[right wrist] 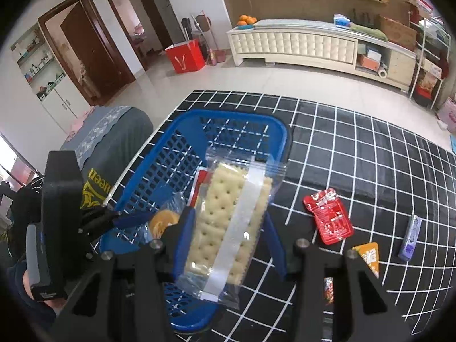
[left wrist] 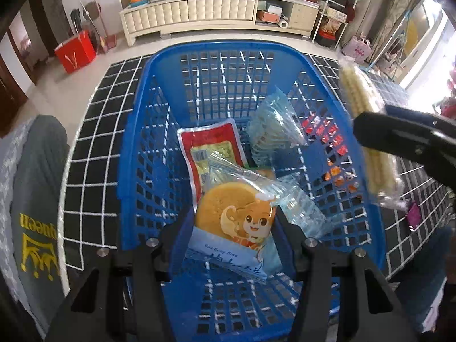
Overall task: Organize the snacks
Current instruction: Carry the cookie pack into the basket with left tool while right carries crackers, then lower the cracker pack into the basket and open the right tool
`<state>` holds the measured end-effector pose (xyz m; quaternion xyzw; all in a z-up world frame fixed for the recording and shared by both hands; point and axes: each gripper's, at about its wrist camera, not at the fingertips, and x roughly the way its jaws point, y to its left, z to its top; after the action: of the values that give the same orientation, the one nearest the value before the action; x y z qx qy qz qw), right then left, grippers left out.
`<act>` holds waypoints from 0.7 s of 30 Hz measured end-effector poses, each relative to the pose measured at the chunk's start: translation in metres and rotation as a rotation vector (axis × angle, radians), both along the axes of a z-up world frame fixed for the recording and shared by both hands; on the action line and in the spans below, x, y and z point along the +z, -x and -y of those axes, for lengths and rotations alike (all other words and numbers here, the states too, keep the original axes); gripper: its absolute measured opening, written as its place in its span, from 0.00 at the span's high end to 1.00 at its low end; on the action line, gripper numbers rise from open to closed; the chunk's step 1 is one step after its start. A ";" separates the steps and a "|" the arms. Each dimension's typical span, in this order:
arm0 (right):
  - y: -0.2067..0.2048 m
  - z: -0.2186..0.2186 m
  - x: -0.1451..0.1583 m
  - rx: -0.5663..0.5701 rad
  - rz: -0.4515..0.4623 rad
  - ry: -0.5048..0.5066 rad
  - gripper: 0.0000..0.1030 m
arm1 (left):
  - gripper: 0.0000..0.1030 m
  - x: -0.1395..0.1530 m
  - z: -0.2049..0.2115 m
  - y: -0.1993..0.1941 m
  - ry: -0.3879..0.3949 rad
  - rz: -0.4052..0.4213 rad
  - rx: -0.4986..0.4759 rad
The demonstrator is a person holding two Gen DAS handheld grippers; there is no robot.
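A: Left side first. Your left gripper is clamped on the bun packet, held low inside the blue basket, at the near end.

B: And further in?

A: A red-bordered snack pack lies on the basket floor, clear wrapped packets to its right.

B: Right side?

A: Your right gripper is closed on the cracker packet, held above the basket's right rim. On the black grid cloth to the right: a red sachet, an orange packet, a purple bar.
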<state>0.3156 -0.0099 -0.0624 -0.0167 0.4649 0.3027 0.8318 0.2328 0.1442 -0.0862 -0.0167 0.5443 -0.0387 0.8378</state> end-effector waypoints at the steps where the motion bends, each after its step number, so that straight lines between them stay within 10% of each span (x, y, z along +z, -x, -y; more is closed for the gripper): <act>1: 0.002 -0.002 0.001 0.001 0.001 -0.002 0.48 | 0.46 0.001 0.000 0.002 0.001 0.000 0.003; 5: 0.008 -0.006 0.008 0.014 0.006 -0.010 0.48 | 0.28 0.013 -0.003 0.019 0.015 0.044 0.007; 21: 0.030 -0.061 0.020 0.101 -0.001 -0.025 0.48 | 0.26 0.058 -0.053 0.067 0.018 0.180 0.115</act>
<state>0.2859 0.0514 -0.0425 -0.0297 0.4599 0.3503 0.8154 0.1653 0.1972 -0.0283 -0.0517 0.4647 0.0033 0.8839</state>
